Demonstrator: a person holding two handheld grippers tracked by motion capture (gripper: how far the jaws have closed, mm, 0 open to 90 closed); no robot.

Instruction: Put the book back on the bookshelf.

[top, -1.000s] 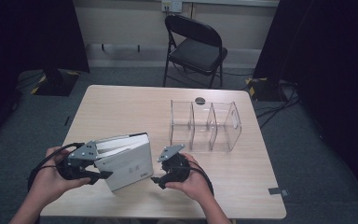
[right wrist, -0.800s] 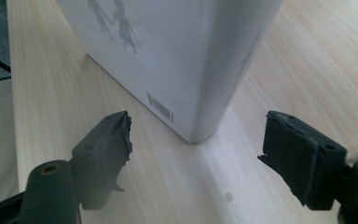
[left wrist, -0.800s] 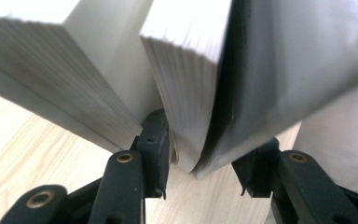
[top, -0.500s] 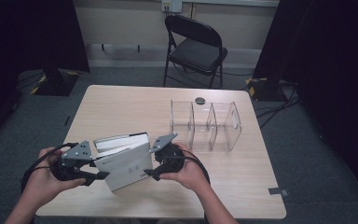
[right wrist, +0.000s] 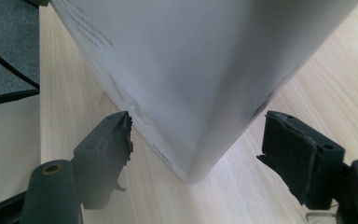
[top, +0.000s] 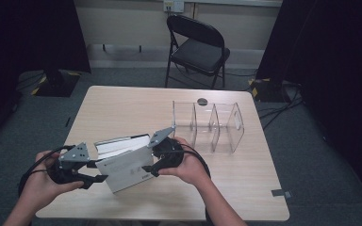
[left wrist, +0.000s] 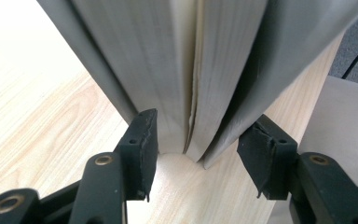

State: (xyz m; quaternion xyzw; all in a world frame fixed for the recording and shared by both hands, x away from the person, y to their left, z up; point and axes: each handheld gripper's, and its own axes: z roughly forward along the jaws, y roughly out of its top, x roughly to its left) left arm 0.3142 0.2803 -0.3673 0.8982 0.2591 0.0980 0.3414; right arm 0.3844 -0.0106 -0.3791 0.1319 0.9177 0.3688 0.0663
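Books, two thick white-covered ones [top: 125,162], stand tilted on my pale wooden worktop [top: 136,106], between both tools. My left tool [top: 94,172], at their nine o'clock, has just been opening; its jaws straddle the page edges without pressing. My right tool [top: 150,160], at three o'clock, stands wide around a corner, not touching. Clear plastic divider rack [top: 212,125] sits at two o'clock.

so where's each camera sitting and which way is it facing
High view: fixed above the person's side, looking forward and down on the table; both forearms, left gripper and right gripper at the book.
Left gripper view: rides the left gripper, facing the book's page edges; its jaws have just been opening.
Right gripper view: rides the right gripper, facing the book's cover corner.
All share book and table.
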